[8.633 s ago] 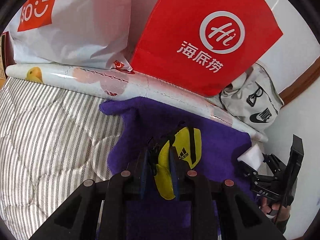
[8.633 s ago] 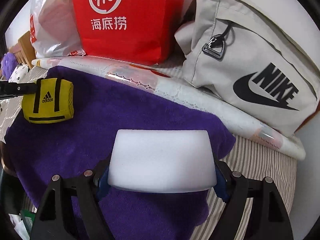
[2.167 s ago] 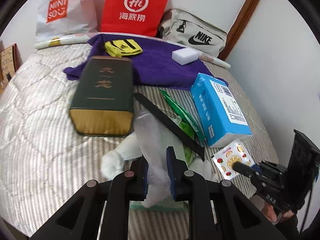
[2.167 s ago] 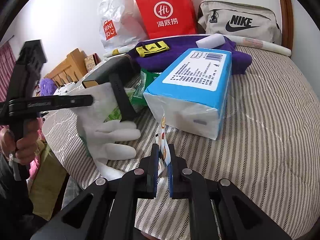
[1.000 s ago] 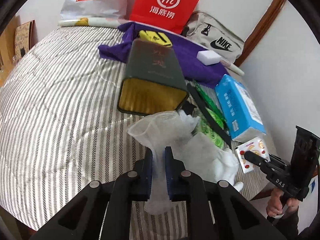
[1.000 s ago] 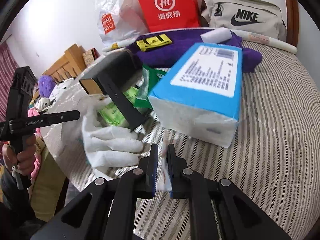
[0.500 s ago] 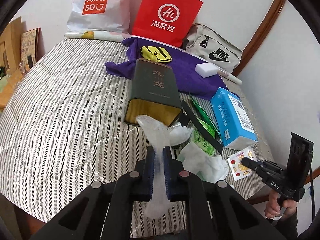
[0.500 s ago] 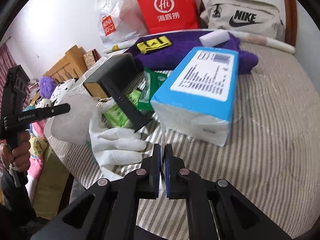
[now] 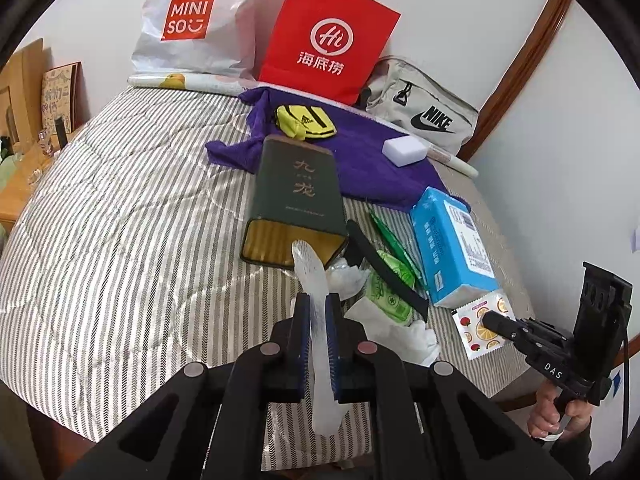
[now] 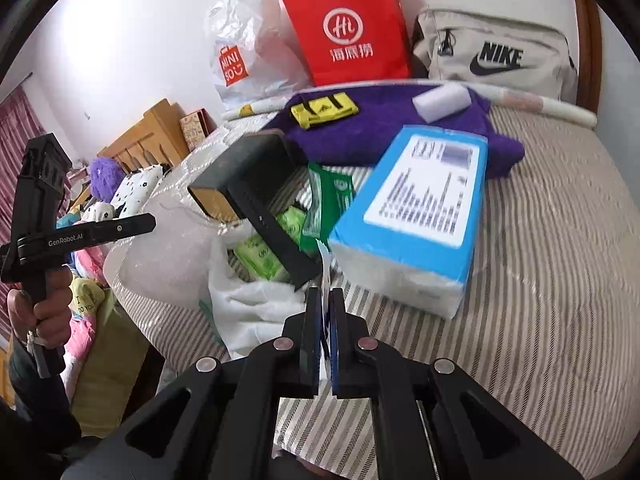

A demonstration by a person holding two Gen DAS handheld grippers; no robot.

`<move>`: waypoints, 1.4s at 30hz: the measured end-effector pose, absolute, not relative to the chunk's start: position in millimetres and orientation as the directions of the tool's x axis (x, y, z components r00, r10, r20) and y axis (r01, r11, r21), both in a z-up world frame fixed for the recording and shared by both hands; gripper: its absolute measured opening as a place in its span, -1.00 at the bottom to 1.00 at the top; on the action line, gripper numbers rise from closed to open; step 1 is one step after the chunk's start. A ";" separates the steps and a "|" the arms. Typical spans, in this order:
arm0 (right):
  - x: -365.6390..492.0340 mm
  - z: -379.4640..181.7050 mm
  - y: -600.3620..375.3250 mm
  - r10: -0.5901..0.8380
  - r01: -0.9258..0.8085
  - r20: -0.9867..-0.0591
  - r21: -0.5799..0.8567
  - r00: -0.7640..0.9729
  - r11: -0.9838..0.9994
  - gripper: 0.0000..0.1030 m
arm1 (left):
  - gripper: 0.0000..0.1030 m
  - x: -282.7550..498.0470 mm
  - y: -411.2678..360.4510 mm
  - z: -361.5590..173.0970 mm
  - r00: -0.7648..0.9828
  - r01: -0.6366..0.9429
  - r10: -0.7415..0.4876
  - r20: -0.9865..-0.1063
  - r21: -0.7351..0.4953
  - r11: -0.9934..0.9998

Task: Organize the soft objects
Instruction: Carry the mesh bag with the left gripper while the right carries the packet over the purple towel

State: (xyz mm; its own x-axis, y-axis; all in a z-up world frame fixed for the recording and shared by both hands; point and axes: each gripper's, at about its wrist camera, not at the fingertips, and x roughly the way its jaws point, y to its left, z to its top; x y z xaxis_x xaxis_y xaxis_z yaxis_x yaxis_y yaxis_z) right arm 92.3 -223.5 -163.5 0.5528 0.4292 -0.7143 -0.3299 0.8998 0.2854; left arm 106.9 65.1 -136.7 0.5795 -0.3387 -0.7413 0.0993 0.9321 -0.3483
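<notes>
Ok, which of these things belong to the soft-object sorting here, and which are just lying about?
In the job: left gripper shut on clear plastic wrap; right gripper shut on fruit-print sachet; purple towel carrying yellow pouch and white sponge.
Lying about: green tin, red paper bag, Miniso bag, Nike bag.

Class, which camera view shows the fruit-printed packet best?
The left wrist view: the fruit-printed packet faces the camera flat, pinched by the right claw. In the right wrist view it appears only edge-on between that claw's pads.
</notes>
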 end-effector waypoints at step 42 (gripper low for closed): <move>110.5 -178.8 -223.3 0.465 -0.323 -0.733 0.341 0.497 0.883 -0.92 | -0.81 119.5 54.2 -192.8 0.461 0.084 -0.237 -0.855 -0.223 0.971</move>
State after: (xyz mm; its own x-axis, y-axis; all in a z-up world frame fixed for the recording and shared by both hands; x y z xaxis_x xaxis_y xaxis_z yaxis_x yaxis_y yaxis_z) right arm 110.5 -223.3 -178.8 0.4966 0.4647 -0.7331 -0.3232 0.8829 0.3407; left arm 119.5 54.2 -192.8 0.4611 -0.2366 -0.8552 0.0837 0.9711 -0.2235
